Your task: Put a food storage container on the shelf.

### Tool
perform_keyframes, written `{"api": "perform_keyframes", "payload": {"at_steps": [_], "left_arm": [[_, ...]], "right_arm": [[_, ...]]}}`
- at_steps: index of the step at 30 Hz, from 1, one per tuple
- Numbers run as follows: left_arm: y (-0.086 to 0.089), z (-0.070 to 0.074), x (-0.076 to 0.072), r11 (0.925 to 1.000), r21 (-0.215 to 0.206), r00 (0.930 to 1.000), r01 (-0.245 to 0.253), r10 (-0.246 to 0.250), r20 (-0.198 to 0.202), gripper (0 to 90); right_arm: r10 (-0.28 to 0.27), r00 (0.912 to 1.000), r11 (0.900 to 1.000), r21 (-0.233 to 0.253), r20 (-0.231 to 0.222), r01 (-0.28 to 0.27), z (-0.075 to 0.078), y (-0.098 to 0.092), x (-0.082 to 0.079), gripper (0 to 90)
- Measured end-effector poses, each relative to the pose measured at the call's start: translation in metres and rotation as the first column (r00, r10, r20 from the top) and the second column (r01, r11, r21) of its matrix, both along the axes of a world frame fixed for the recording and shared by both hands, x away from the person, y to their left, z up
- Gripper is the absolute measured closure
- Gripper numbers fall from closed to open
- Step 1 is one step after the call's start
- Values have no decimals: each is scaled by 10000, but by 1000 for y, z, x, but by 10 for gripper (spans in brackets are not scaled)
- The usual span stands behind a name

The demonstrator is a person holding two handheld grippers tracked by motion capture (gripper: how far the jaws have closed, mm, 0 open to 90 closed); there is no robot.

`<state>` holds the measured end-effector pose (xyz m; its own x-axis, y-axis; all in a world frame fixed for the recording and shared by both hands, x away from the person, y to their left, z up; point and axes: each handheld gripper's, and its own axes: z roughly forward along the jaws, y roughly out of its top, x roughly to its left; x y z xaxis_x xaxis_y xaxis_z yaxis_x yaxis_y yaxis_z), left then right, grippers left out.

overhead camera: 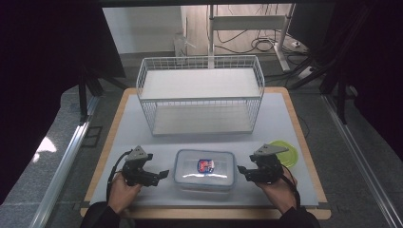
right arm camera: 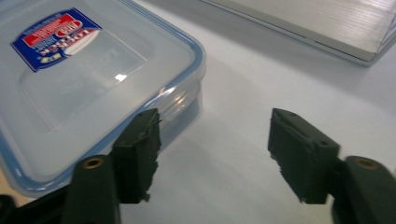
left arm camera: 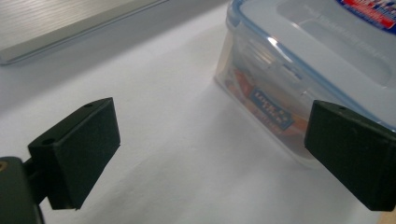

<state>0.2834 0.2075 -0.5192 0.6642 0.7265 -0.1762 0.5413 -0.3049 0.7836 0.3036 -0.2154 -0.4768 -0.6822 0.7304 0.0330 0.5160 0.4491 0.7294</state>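
Hands at bottom of high view hold left gripper (overhead camera: 159, 175) and right gripper (overhead camera: 243, 171), flanking clear lidded container (overhead camera: 205, 169) on white tabletop (overhead camera: 128, 137); wire basket (overhead camera: 199, 94) behind, green lid (overhead camera: 288, 153) right. Left gripper view: jaws wide, container label unreadable. Right gripper view: jaws wide beside container corner, red-blue lid sticker (right arm camera: 56, 37) illegible.

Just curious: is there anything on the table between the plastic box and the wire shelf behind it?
No. In the high view, only bare white mat separates the box from the wire shelf.
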Motion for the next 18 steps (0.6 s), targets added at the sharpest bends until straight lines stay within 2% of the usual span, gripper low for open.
{"api": "perform_keyframes", "payload": {"at_steps": [5, 8, 10, 13, 16, 18], "left_arm": [[0, 12, -1, 9987, -428, 9994, 290, -297, -163, 39], [-2, 22, 0, 9923, -981, 9965, 757, -787, -271, 33], [-6, 25, 2, 9871, -1196, 9931, 1062, -1112, -359, 24], [-15, 25, 6, 9759, -1422, 9817, 1657, -1770, -707, 0], [-24, 21, 12, 9731, -1234, 9716, 1944, -2083, -1121, 0], [-29, 16, 17, 9702, -1231, 9636, 2087, -2255, -1434, 0]], "right_arm": [[139, 9998, 9997, 219, 124, -142, 3, 0, -2, 231], [210, 9998, 9983, 540, 24, -211, 4, 0, -3, 158], [382, 9992, 9965, 748, -113, -373, 3, 3, -3, 117], [619, 9973, 9945, 864, -389, -584, 1, 8, -3, 69], [957, 9921, 9913, 979, -814, -876, -5, 15, -2, 36], [1134, 9854, 9888, 1109, -1268, -995, -9, 20, -1, 14]]}}
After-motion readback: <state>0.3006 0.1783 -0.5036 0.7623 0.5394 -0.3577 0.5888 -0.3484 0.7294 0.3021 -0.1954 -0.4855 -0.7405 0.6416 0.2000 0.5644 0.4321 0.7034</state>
